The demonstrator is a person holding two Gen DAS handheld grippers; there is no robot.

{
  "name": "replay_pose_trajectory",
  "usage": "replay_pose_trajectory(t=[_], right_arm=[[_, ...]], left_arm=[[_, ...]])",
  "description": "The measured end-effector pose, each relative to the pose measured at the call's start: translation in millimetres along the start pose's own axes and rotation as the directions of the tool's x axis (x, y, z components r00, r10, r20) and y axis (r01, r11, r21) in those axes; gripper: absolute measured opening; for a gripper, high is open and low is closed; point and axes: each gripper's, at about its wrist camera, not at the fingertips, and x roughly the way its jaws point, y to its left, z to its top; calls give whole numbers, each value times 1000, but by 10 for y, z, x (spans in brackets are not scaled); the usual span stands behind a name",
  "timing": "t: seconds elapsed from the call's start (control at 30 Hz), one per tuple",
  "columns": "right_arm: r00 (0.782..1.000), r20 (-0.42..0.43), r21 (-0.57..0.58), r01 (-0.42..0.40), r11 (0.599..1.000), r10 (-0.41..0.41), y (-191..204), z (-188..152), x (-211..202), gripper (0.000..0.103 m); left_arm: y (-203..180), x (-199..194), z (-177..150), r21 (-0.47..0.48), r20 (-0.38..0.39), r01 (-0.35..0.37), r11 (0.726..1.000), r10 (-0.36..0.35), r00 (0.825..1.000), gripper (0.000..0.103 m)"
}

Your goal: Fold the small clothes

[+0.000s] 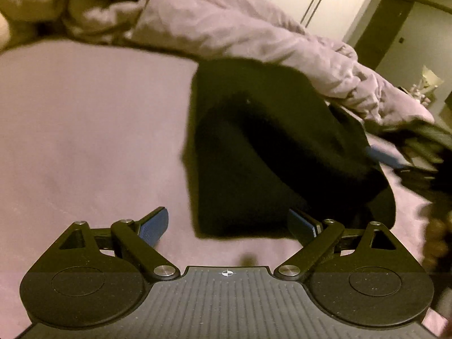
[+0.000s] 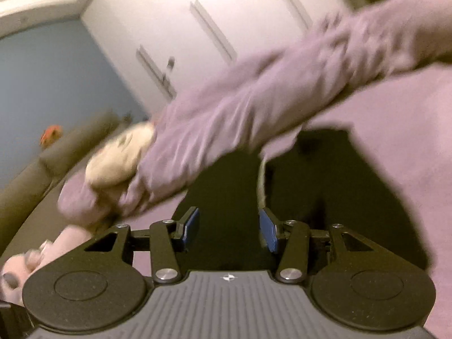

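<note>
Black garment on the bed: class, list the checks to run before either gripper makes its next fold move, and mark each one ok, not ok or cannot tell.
1. Left gripper open, nothing between its fingers: ok.
2. Right gripper free of cloth: cannot tell; the jaws stand apart over the black garment.
3. Garment lying flat on the sheet: not ok, partly doubled over.
4. Crumpled duvet clear of the garment: not ok, it borders the far edge.
5. Garment edges sharp enough to target: cannot tell, blurred.

Each hand-held gripper, left (image 1: 228, 224) and right (image 2: 229, 230), is built of matte black linkage arms fastened with silver screws. 2 blue ribbed pads (image 2: 191, 224) are carried above a grey ridged body marked with a white crosshair.
</note>
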Motion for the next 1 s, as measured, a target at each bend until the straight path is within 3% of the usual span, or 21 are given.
replay_pose_trajectory(t=[0.1,0.17,0.23,0.27,0.3,0.33,0.47,0.53,0.6,0.63,0.7,0.77,0.8,0.83,0.9,1.0], right_arm=[[988,-156,98,5,995,10,-156,-1,419,47],[983,-183,93,-7,996,24,-166,-16,524,48],[982,-190,35,-7,999,13,-99,-14,566,43],[981,-192,2,8,1000,-7,-63,-9,572,37],[982,-187,-25,12,1000,-16,-26,-10,553,22],[985,-174,-49,11,999,-20,17,-9,501,19],[1000,5,-103,19,994,-18,77,143,74,11],[996,51,-119,86,989,-80,-28,166,-23,9],[995,-8,-83,101,991,-102,-201,117,51,5],[985,-64,-103,153,983,-160,-262,68,158,3],[971,-126,-147,184,972,-203,-380,-60,260,2],[986,-93,-79,134,988,-141,-446,-19,156,3],[993,-73,6,95,995,-95,-526,41,82,9],[997,-53,69,63,996,-59,-582,90,33,24],[1000,-16,134,12,991,-10,-650,179,-22,37],[994,-30,198,-98,975,106,-645,265,49,37]], left_arm=[[-28,139,6,34,-24,-25,999,26,999,95],[-38,201,-15,68,-31,-34,997,36,999,95],[-42,240,-49,72,-45,-39,997,42,998,95],[-44,239,-61,74,-49,-41,996,45,998,95],[-58,259,-60,82,-51,-45,996,49,997,95],[-82,277,-62,90,-52,-52,995,57,997,95],[-136,289,-36,89,-29,-65,994,68,997,93],[-133,289,-1,61,-22,-58,996,60,998,92],[-132,310,21,36,-23,-40,999,41,999,92],[-133,338,28,29,-29,-44,999,45,999,92],[-116,409,32,11,-59,-51,999,52,997,92],[-80,429,31,1,-74,-44,999,44,996,92],[-72,415,30,10,-71,-40,999,41,997,92],[-68,402,32,18,-70,-44,999,45,997,92],[-56,379,33,12,-64,-45,999,46,997,93],[-42,341,24,-14,-65,-43,999,42,997,92]])
